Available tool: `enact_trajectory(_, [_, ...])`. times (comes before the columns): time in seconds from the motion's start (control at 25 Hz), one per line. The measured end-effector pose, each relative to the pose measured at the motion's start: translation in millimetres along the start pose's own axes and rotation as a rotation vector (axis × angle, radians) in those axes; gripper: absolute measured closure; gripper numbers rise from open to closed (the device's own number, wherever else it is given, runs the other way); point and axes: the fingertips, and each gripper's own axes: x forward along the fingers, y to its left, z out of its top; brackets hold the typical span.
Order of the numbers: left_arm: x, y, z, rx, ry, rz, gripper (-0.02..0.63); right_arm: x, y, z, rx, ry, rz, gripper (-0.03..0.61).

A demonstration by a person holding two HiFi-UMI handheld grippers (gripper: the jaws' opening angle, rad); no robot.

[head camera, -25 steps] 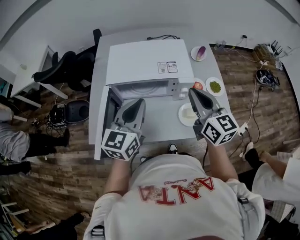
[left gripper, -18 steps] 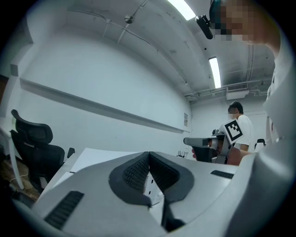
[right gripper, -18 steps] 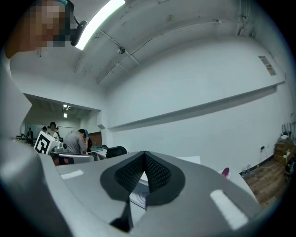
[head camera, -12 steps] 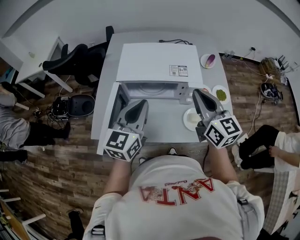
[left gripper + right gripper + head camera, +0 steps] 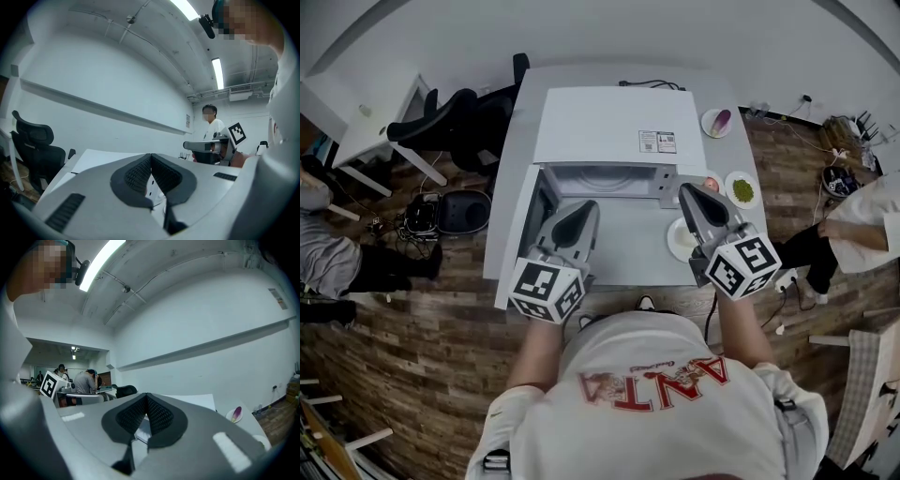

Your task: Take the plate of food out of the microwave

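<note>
Both tongs are clenched on nothing. The left tongs [image 5: 584, 206] hover over the bench [image 5: 623, 264] in front of the microwave [image 5: 609, 127], pads pressed together in the left gripper view. The right tongs [image 5: 686, 190] hover at the microwave's right front corner, pads likewise together in the right gripper view. The microwave door [image 5: 528, 204] is swung open to the left. A white plate of food [image 5: 676, 246] sits on the bench just right of the microwave front, partly under the right tongs and not touched by them. Three more small plates are right of the microwave: purple item [image 5: 716, 123], green item [image 5: 742, 191], red item [image 5: 710, 181]. A black office chair [image 5: 455, 122] stands left of the bench. A seated person [image 5: 862, 216] is at the far right.
</note>
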Motion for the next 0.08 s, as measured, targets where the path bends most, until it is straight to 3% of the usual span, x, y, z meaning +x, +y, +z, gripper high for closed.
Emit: enact_trajectory(0.08, [-0.5, -0.9, -0.4, 0.0, 0.0, -0.002, 0.604, -0.7, 2.5, -0.7, -0.005, 0.003, 0.011, 0.577])
